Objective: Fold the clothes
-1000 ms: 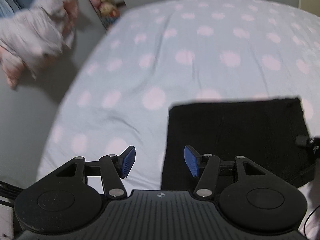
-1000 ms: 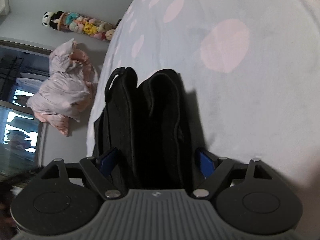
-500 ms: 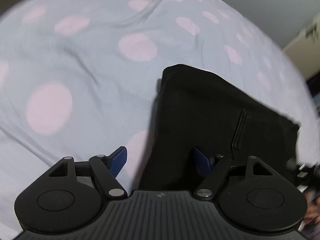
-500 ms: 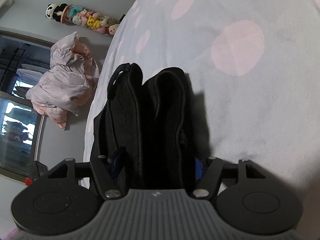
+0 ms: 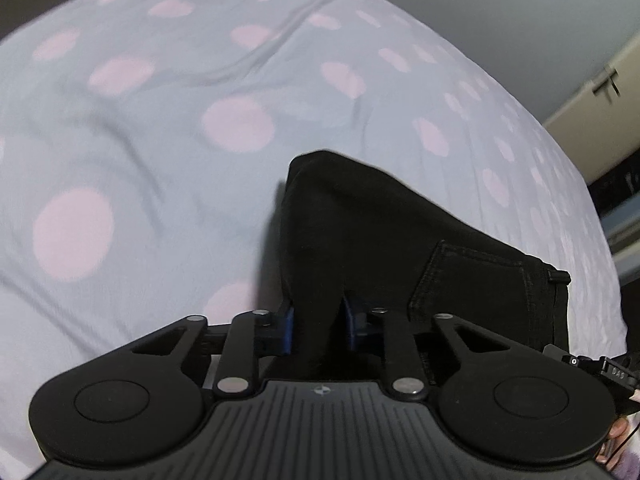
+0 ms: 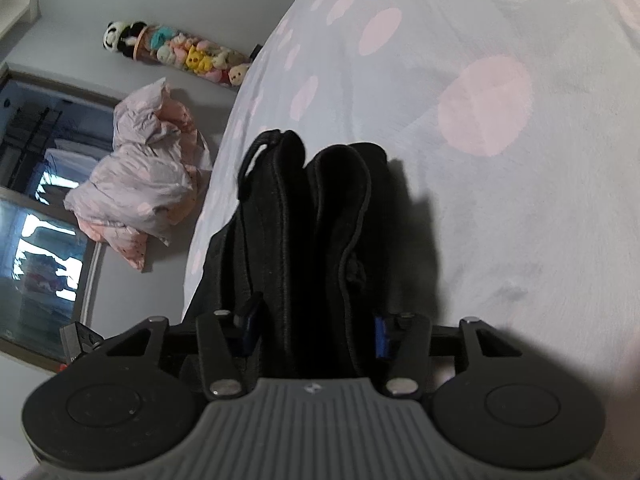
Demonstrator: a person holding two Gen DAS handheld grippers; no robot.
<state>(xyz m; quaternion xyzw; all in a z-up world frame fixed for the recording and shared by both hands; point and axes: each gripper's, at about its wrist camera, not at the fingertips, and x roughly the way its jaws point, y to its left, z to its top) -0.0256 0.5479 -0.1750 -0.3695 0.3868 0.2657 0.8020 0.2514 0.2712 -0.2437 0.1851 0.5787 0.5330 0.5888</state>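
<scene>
Black folded trousers (image 5: 380, 240) lie on a pale blue bedsheet with pink dots (image 5: 160, 140). My left gripper (image 5: 317, 324) points steeply down at their near left edge. Its jaws are closing, and the blue pads (image 5: 286, 328) pinch a raised fold of black cloth. In the right wrist view the same trousers (image 6: 320, 208) stand as a thick stack of layers with a belt loop on top. My right gripper (image 6: 316, 328) straddles that stack. Its jaws are closing too, with a pad pressing on each side of the cloth.
The bedsheet (image 6: 500, 200) stretches wide past the trousers. Beyond the bed's edge, a crumpled pink bedding pile (image 6: 140, 176) lies on the floor. A row of plush toys (image 6: 180, 52) lines the wall, and a dark glass door (image 6: 36, 240) is at the left.
My left gripper came down and tilted onto the trousers' left edge, and its jaws went from wide apart to pinching the cloth. My right gripper's jaws narrowed around the stack and barely moved.
</scene>
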